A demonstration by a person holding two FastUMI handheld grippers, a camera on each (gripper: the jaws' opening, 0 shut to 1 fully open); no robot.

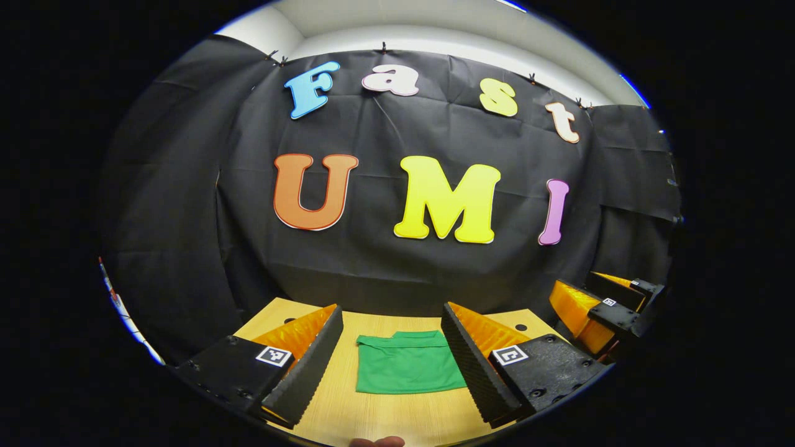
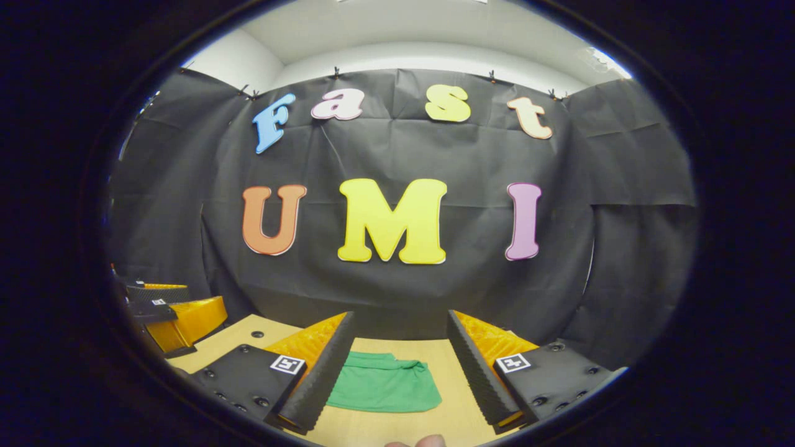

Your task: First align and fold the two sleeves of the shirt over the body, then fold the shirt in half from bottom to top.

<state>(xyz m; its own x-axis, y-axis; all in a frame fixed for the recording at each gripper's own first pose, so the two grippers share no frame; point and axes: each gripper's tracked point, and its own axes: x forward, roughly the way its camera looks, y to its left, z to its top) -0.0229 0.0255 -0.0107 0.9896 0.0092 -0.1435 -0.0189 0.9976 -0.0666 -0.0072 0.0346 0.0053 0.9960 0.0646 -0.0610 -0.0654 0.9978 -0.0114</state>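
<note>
A green shirt (image 1: 407, 366) lies folded into a compact rectangle on the wooden table (image 1: 385, 416), its collar at the far edge. In the left gripper view my left gripper (image 1: 391, 354) hangs above the table, open, its fingers framing the shirt without touching it. The right gripper (image 1: 612, 310) shows at the right edge of that view. In the right gripper view the shirt (image 2: 385, 385) sits a little left of centre, and my right gripper (image 2: 397, 363) is open and empty above it. The left gripper (image 2: 171, 313) appears at the left edge there.
The table (image 2: 447, 410) ends at the black cloth wall behind the shirt. Small dark holes (image 1: 520, 327) mark the tabletop near its far corners. A fingertip (image 1: 376, 442) shows at the bottom edge.
</note>
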